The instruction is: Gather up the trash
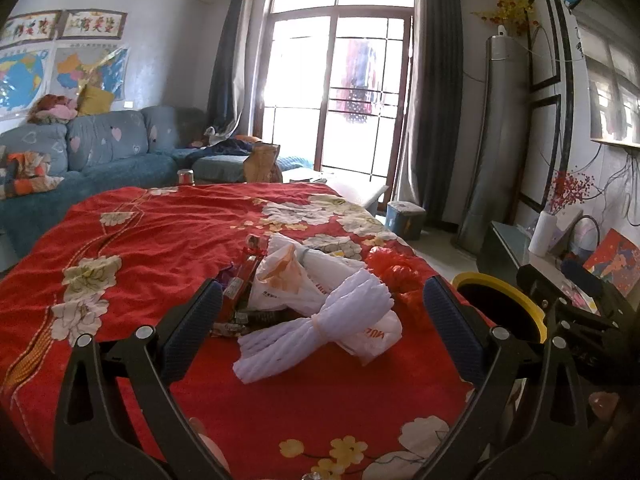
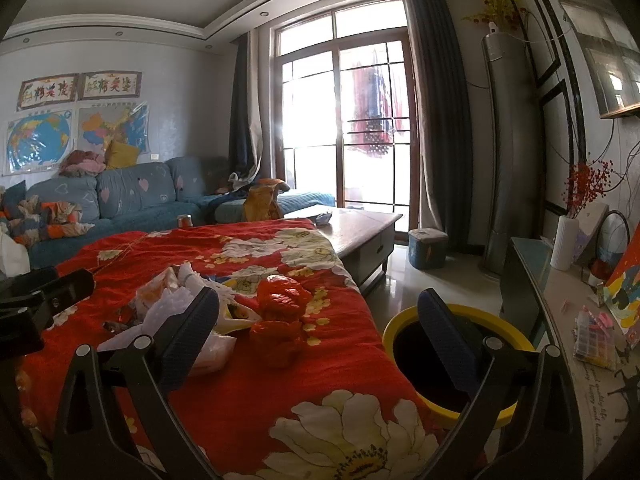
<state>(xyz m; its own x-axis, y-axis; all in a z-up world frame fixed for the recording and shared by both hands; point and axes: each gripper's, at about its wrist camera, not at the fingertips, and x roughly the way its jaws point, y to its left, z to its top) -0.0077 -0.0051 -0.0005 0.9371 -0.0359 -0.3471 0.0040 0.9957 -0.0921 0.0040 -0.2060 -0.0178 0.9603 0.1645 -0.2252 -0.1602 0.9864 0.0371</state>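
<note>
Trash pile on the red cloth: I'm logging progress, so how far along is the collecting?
Nothing looks done: the yellow-rimmed bin looks dark inside, with no trash visible. Nothing in hand: left gripper and right gripper are both open. Left: white foam bundle, plastic bags, snack wrappers and red bag, all on the cloth.

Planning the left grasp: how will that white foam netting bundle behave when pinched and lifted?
The white foam netting bundle looks soft and ribbed, so it probably squashes between the open left gripper. A band cinches its middle, so the ends likely droop. It seems light, and may drag the plastic bag it overlaps.
</note>
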